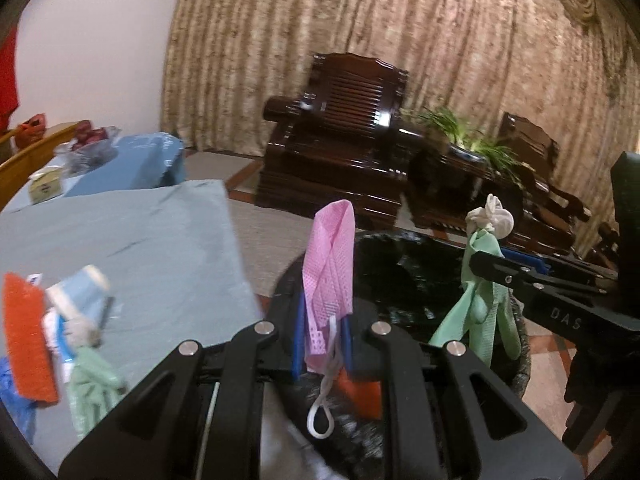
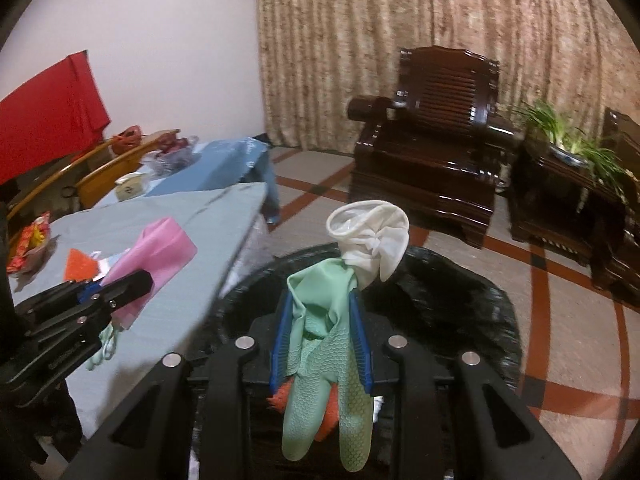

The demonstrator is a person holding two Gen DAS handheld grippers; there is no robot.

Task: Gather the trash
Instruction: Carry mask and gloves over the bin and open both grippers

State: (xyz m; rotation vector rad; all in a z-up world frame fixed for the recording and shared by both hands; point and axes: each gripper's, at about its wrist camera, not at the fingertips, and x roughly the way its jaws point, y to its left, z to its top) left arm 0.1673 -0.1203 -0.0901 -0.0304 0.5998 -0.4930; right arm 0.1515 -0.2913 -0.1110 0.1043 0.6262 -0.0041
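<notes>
**Two soft items held over lined bin**

Left gripper (image 1: 322, 340): fingers clamped on a pink face mask (image 1: 330, 264), light and limp, ear loop dangling. Right gripper (image 2: 322, 344): fingers clamped mid-length on a green rubber glove (image 2: 324, 340), floppy, cuff turned out, likely slippery. Both hang above the black-lined bin (image 2: 460, 292) beside the table (image 2: 192, 264). More litter remains on the table.

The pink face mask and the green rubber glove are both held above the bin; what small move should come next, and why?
Probably open both jaws and let the items drop. The pink face mask in the left gripper and the green rubber glove in the right gripper both appear to hang over the black-lined trash bin, so release should land them inside.
</notes>
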